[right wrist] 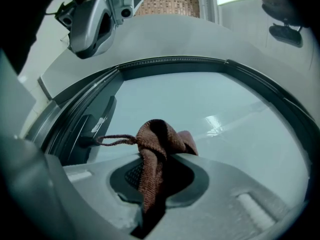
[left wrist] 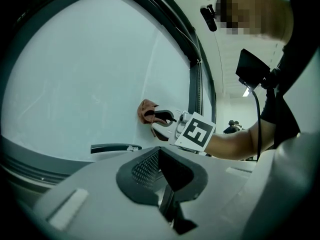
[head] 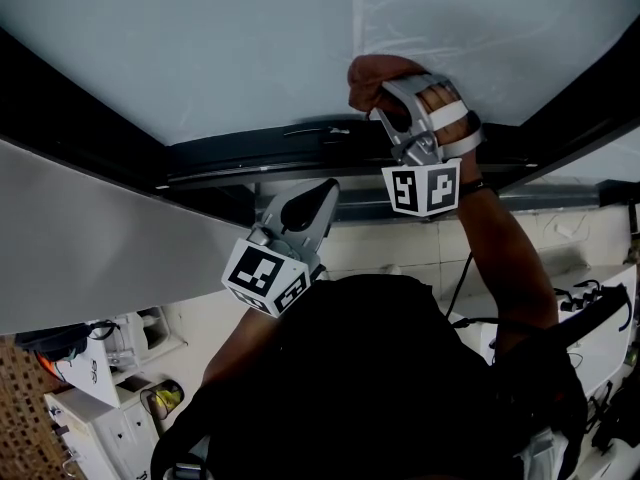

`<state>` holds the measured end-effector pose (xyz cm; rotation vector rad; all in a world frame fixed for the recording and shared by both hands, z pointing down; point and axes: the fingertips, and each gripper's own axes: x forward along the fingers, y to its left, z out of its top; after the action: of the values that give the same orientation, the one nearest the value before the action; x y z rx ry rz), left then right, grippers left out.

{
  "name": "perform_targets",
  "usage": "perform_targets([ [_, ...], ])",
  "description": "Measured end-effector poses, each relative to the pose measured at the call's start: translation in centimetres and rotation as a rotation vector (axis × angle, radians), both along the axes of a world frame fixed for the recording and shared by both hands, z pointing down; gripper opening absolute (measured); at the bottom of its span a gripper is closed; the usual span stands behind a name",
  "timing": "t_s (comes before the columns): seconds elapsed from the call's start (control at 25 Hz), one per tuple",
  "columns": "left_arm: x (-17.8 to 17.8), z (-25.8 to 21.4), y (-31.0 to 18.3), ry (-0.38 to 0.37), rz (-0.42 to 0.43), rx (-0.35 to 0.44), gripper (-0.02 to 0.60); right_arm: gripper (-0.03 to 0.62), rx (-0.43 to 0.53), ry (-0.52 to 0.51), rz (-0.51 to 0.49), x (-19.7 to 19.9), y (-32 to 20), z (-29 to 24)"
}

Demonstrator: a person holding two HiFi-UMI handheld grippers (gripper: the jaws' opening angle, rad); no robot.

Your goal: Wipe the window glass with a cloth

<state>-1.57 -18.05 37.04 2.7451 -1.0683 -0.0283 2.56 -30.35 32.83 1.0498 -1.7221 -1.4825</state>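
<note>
A brown cloth [head: 372, 72] is pressed against the pale window glass [head: 200, 38], close to its lower black frame. My right gripper [head: 388, 96] is shut on the cloth, and a hand holds the gripper up at the pane. In the right gripper view the cloth [right wrist: 156, 143] bunches up out of the shut jaws, with a loop of cord trailing to the left. My left gripper [head: 322, 196] hangs lower and left, off the glass, shut with nothing in it. From the left gripper view the cloth [left wrist: 147, 111] shows on the glass beyond its jaws.
A black window frame [head: 90, 128] runs below and beside the pane. A dark window handle [left wrist: 112, 147] lies on the frame left of the cloth. A grey panel [head: 90, 238] slopes at the left. Shelves and clutter [head: 110, 368] stand far below.
</note>
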Motion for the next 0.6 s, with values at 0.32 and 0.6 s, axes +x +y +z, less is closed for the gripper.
perform_targets([
  [0.32, 0.2, -0.3, 0.4, -0.007, 0.007, 0.003, 0.017, 0.031, -0.048, 0.010, -0.003, 0.1, 0.0, 2.9],
  [0.6, 0.1, -0.3, 0.7, -0.009, 0.018, 0.004, 0.017, 0.032, -0.093, 0.024, -0.002, 0.0, 0.0, 4.7],
])
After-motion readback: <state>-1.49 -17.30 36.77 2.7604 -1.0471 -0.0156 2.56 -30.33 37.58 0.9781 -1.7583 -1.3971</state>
